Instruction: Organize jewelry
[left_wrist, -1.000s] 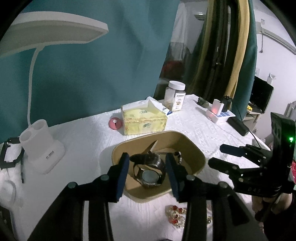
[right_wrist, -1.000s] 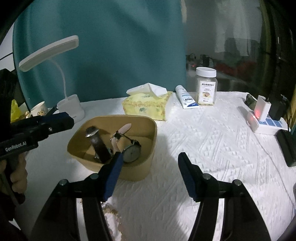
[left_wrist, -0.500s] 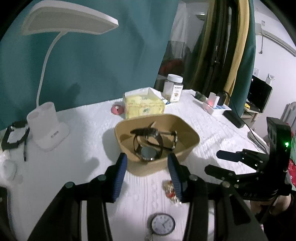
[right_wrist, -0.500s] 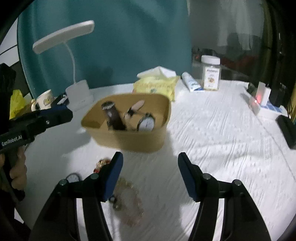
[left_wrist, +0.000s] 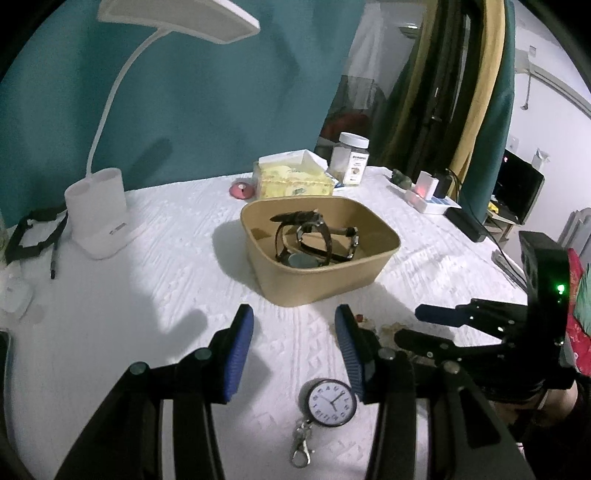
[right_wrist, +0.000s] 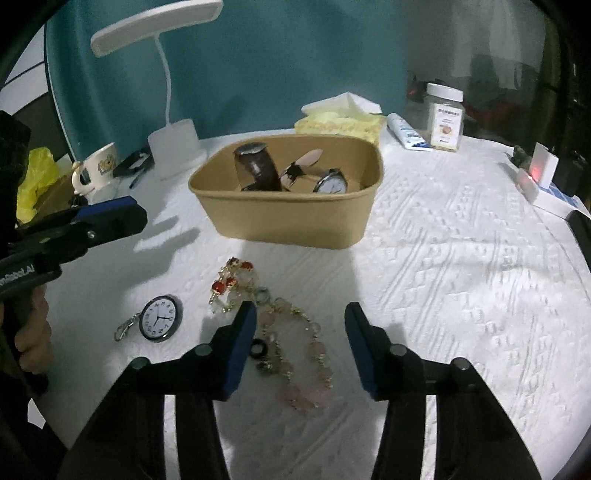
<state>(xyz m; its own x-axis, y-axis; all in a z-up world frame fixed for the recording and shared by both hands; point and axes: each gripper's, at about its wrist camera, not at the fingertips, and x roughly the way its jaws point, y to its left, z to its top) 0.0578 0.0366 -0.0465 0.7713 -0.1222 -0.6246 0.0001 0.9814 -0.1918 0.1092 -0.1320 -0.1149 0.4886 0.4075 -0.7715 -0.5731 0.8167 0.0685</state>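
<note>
A tan box on the white cloth holds several wristwatches. In front of it lie a pocket watch with a clip, a red and gold beaded piece, a pink bead bracelet and a small dark ring. My left gripper is open and empty, above the cloth just behind the pocket watch. My right gripper is open and empty, over the pink bracelet. Each gripper shows in the other's view.
A white desk lamp stands at the back left. A yellow tissue box, a jar, a tube, a mug and a power strip line the back.
Both grippers have drawn back from the box toward the table's near side. The loose jewelry and the pocket watch have come into view in front of the box.
</note>
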